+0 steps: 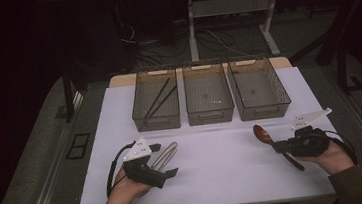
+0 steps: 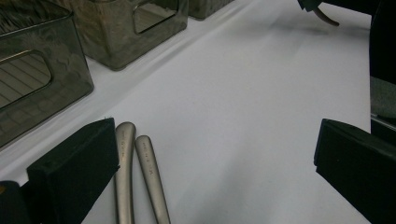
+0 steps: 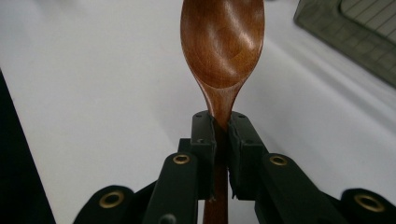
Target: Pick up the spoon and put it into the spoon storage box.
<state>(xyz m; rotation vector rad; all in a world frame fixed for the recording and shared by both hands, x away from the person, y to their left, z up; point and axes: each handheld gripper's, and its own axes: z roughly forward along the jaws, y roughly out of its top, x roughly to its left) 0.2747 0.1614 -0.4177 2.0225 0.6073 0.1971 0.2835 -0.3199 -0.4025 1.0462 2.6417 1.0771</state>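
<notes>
Your right gripper (image 3: 222,140) clamps the wooden spoon (image 3: 223,46) at its neck, bowl forward above the white table (image 1: 225,168); it looks light, stiff and smooth, so grip the handle firmly. Your left gripper (image 1: 162,160) stands wide open beside two metal handles (image 2: 135,177). Three mesh bins (image 1: 209,99) wait beyond.

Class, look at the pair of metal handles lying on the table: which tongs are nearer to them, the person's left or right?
Left. The left tongs stand open right around the metal handles; the right tongs, shut on the wooden spoon, are across the table.
</notes>
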